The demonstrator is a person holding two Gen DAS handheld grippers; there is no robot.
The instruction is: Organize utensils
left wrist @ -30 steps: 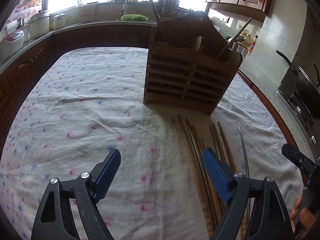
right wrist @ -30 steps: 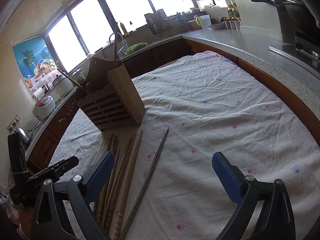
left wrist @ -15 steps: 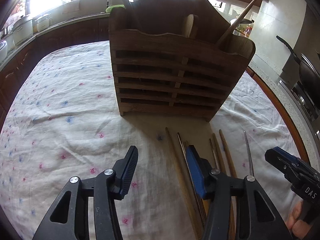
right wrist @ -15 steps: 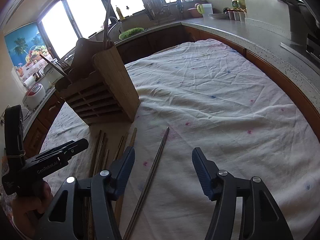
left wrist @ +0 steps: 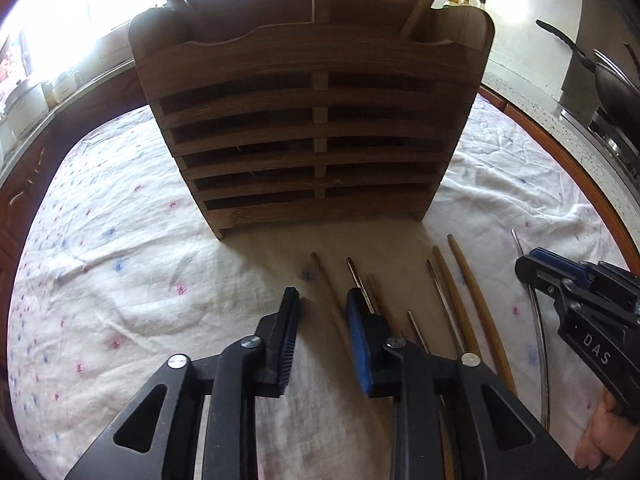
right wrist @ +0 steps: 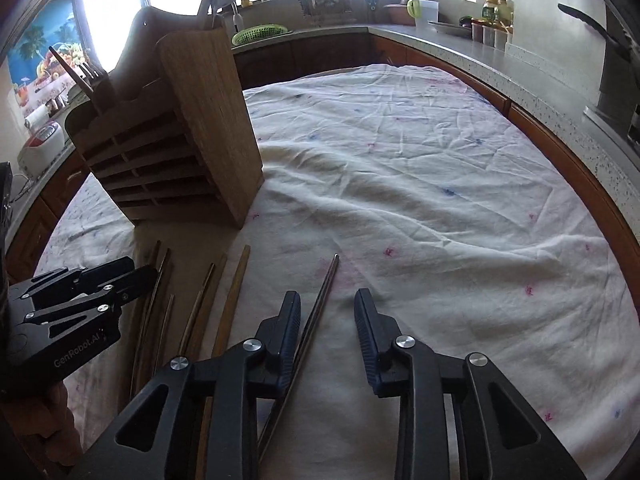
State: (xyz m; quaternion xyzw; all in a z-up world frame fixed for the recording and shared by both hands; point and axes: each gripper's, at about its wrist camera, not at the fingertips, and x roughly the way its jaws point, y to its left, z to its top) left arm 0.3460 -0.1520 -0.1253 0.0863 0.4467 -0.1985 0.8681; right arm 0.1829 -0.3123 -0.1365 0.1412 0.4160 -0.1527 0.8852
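A slatted wooden utensil holder (left wrist: 312, 136) stands on the white cloth, with a few utensils in its top; it also shows in the right wrist view (right wrist: 176, 148). Several wooden and metal chopsticks (left wrist: 452, 292) lie in front of it. My left gripper (left wrist: 322, 300) is open, narrowly, low over the leftmost wooden chopstick (left wrist: 328, 292), holding nothing. My right gripper (right wrist: 327, 304) is open and empty, its jaws astride the metal chopsticks (right wrist: 320, 300). The right gripper (left wrist: 560, 276) shows at the right edge of the left wrist view.
A white cloth with small pink and blue marks (right wrist: 420, 184) covers the table. Kitchen counters (right wrist: 500, 52) with jars, a jug and a green basket (right wrist: 260, 34) ring it. A wok (left wrist: 616, 84) sits on the stove at right.
Both grippers have moved forward and down toward the chopsticks and the holder. Both jaws have narrowed a lot from wide open.
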